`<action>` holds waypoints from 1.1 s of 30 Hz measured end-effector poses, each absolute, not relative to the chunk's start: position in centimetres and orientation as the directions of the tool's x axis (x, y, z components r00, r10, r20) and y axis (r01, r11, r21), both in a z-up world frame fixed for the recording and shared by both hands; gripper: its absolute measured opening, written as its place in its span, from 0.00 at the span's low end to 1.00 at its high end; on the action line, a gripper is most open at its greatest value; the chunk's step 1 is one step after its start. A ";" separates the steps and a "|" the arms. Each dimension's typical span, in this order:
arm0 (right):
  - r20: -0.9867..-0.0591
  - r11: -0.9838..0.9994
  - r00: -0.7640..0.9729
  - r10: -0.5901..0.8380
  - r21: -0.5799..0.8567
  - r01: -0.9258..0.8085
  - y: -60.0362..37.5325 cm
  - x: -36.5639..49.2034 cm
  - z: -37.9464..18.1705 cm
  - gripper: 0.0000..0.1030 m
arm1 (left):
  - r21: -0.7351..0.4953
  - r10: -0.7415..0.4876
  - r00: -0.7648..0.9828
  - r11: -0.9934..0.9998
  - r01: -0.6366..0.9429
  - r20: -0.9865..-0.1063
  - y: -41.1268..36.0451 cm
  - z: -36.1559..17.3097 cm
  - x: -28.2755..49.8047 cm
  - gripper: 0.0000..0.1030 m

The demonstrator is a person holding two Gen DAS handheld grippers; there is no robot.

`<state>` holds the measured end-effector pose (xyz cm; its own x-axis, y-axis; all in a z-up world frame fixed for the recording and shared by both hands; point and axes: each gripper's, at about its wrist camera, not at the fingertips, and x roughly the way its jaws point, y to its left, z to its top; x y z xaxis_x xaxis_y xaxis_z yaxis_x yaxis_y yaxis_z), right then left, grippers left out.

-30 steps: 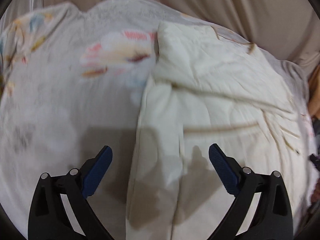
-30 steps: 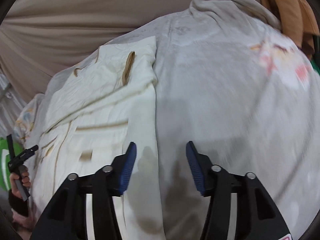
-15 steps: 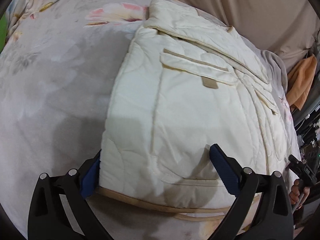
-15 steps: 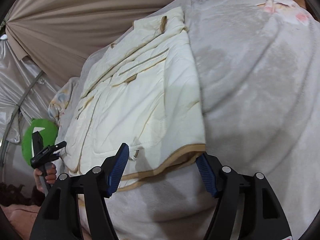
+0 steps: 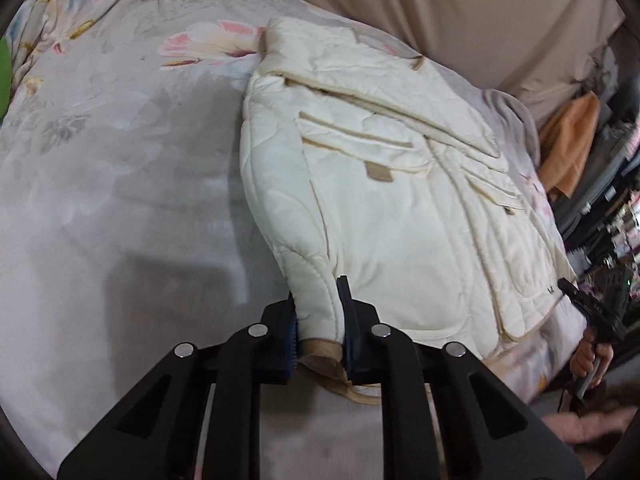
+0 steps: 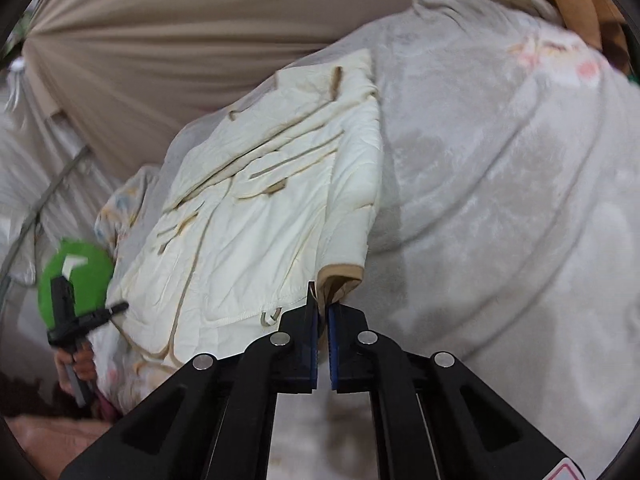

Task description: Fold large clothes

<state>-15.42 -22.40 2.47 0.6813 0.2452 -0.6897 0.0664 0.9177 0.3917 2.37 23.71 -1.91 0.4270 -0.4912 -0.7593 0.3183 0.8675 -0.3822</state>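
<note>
A cream quilted jacket [image 5: 400, 220] with tan trim lies on a bed, collar at the far end. My left gripper [image 5: 318, 304] grips its near left hem corner, jaws closing with the padded cloth pinched between the blue pads. In the right wrist view the same jacket [image 6: 260, 240] shows. There my right gripper [image 6: 322, 308] is closing on the tan hem band at the near right corner, with thin cloth between the pads. Both corners are lifted slightly. Each gripper also appears small in the other's view, held in a hand [image 5: 588, 360].
A grey floral blanket [image 5: 120, 200] covers the bed and spreads wide on both sides of the jacket [image 6: 500, 200]. A beige curtain [image 6: 160, 40] hangs behind. An orange cloth [image 5: 572, 152] lies at the far right. A green round object [image 6: 76, 264] sits left.
Both grippers drew back from over the jacket to its near hem, then shut on its two bottom corners. The hem now lifts off the blanket.
</note>
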 end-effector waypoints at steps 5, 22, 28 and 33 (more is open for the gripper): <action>-0.796 0.990 0.597 0.105 0.138 0.009 -20.3 -17.4 4.7 0.08 | -0.309 -0.432 0.475 0.897 0.317 -0.767 25.5 2.0 -0.3 0.28; -0.576 0.980 0.793 0.199 0.121 -0.159 -17.5 10.2 13.8 0.16 | -0.037 -0.302 0.725 0.934 0.357 -0.619 11.0 8.2 24.1 0.63; -0.692 0.963 0.670 0.268 0.174 -0.205 -10.7 25.0 9.3 0.25 | -0.027 -0.263 0.648 0.936 0.350 -0.715 5.9 3.2 33.6 0.62; -0.771 0.945 0.547 0.325 0.247 -0.214 -5.6 33.6 4.5 0.35 | -0.047 -0.218 0.594 0.956 0.290 -0.774 6.8 -1.5 37.5 0.61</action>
<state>33.60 -5.59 4.47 0.5469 0.3254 -0.7713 -0.2136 0.9451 0.2473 37.49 6.83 -1.52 0.5943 -0.2181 -0.7741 0.2896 0.9560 -0.0471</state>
